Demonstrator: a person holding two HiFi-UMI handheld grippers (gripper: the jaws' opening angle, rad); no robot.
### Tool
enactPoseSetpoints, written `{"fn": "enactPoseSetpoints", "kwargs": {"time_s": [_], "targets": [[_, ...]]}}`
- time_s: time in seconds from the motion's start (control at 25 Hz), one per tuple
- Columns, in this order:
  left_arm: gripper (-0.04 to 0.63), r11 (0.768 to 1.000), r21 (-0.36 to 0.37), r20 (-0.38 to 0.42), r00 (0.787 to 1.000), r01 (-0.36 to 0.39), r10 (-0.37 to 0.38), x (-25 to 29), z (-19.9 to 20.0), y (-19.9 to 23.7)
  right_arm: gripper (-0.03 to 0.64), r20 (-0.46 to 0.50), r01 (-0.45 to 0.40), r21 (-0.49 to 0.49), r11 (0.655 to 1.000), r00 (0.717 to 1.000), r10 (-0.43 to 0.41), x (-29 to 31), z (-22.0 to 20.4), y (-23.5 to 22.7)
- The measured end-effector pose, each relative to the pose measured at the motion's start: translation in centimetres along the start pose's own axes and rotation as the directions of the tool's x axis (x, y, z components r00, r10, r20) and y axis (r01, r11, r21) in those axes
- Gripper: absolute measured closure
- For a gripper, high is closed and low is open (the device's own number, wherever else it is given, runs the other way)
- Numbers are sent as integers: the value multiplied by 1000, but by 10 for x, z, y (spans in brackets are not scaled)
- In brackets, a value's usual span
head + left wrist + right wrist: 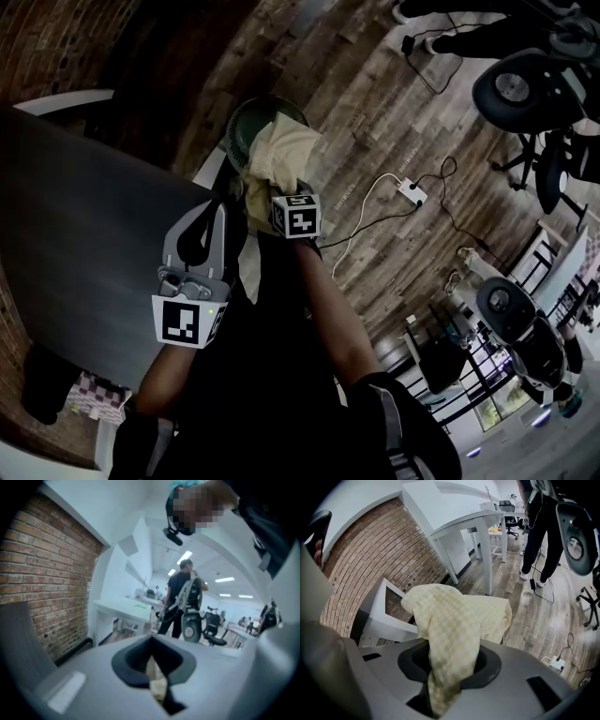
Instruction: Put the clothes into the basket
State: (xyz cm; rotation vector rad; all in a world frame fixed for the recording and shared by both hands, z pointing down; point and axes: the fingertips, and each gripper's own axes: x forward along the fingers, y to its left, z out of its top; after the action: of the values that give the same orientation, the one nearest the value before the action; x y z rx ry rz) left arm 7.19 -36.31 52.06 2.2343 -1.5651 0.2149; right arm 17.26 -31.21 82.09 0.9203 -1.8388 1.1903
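Note:
A pale yellow checked cloth hangs bunched over a dark green round basket on the wood floor beside the table. My right gripper, pointing steeply down, is shut on the cloth. In the right gripper view the cloth rises out from between the jaws and drapes forward. My left gripper sits just left of it at the table edge, with a strip of the cloth hanging next to it. In the left gripper view a small scrap of the same cloth is pinched between the closed jaws.
A dark table fills the left of the head view. A power strip with cables lies on the floor to the right, with office chairs beyond. A white desk stands by a brick wall; a person stands further off.

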Motion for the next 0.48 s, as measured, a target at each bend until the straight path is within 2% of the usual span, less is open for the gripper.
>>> {"fn": "enactPoseSetpoints", "kwargs": {"time_s": [0.16, 0.32, 0.48], "targets": [[592, 1000, -6, -12, 1000, 1, -1, 0, -8, 1, 477, -22, 0, 8, 1000, 1000, 0, 10, 0, -2], [592, 1000, -11, -24, 1000, -2, 2, 1, -3, -1, 407, -49, 10, 4, 1000, 999, -10, 11, 2, -4], [592, 1000, -18, -28, 1000, -7, 7, 3, -6, 5, 405, -32, 18, -13, 1000, 999, -19, 15, 9, -7]]}}
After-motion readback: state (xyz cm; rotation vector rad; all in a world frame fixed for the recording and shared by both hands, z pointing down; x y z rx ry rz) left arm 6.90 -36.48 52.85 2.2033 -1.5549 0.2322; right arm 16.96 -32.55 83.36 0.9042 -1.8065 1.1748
